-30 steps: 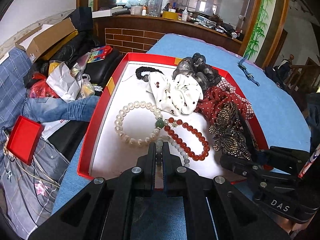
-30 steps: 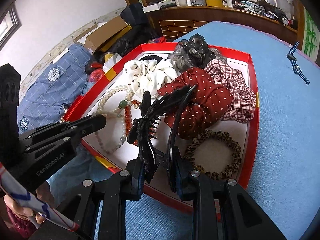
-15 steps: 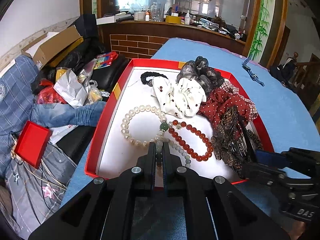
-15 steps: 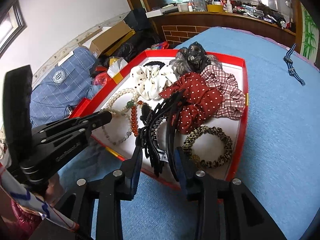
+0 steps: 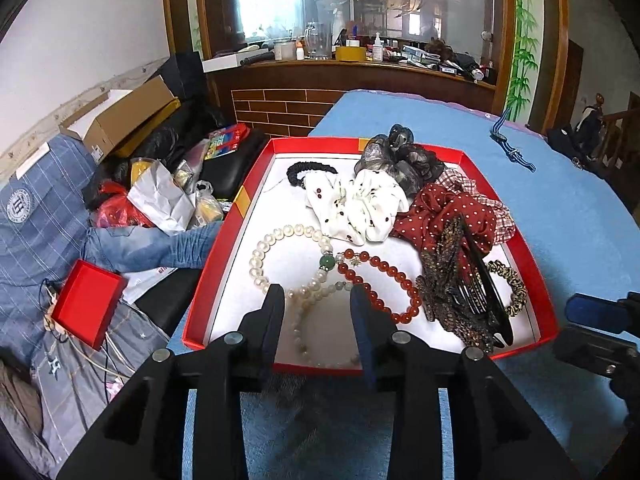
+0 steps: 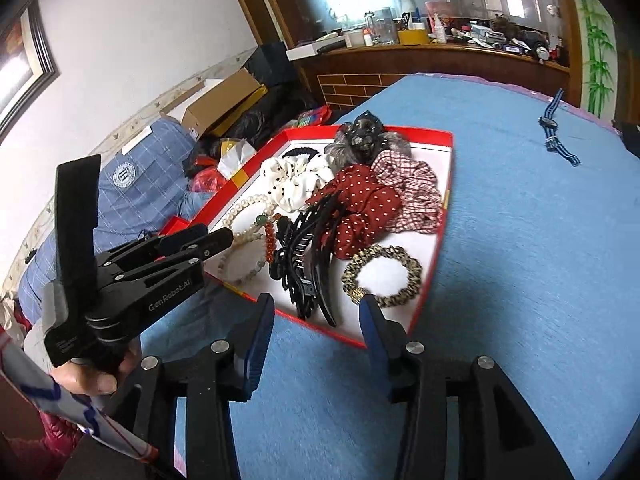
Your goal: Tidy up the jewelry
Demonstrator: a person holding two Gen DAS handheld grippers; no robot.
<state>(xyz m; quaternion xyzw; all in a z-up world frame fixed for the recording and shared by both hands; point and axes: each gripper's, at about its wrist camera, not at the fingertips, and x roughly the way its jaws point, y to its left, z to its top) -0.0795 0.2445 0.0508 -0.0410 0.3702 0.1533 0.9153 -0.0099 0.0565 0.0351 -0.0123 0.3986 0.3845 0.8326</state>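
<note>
Left wrist view, pale bead strand point(image 5: 310, 304) probably loose, red tray point(image 5: 224, 240)

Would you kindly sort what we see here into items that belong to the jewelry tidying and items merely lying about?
Belongs to the job:
red tray
pearl bracelet
red bead bracelet
black claw clip
leopard scrunchie
white dotted scrunchie

Just lying about:
striped strap
cardboard box
small red box
</note>
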